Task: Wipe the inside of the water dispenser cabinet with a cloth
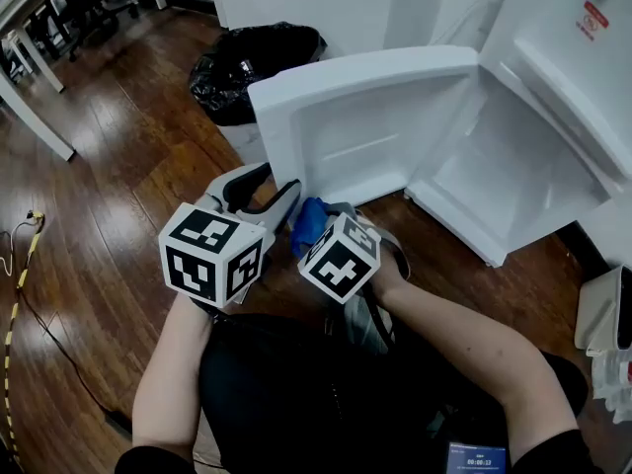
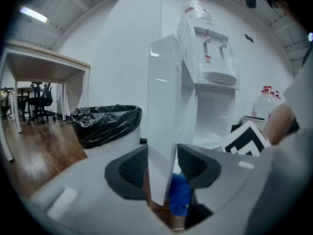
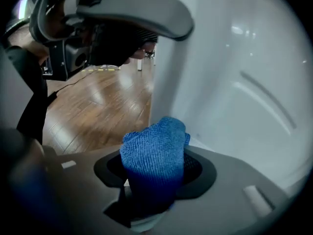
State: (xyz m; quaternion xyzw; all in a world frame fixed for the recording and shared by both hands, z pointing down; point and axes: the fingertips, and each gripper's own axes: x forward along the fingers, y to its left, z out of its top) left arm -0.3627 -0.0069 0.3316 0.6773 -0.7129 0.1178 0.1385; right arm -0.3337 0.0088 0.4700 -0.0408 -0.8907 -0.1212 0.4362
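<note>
— In your head view the marker cube (image 1: 341, 258) of your right gripper (image 1: 322, 229) covers its jaws and most of the blue woven cloth (image 1: 304, 227).

— Also the right edge cuts off your white plastic dispenser cabinet (image 1: 513, 186). The red label (image 1: 594, 18) above it is too small to read, and the open white door (image 1: 365, 117) hides part of the black plastic bin bag (image 1: 247, 62).

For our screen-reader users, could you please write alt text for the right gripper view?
A blue cloth sits clamped in the right tongs, close to the white inside of the cabinet door; wooden floor shows at left.
</note>
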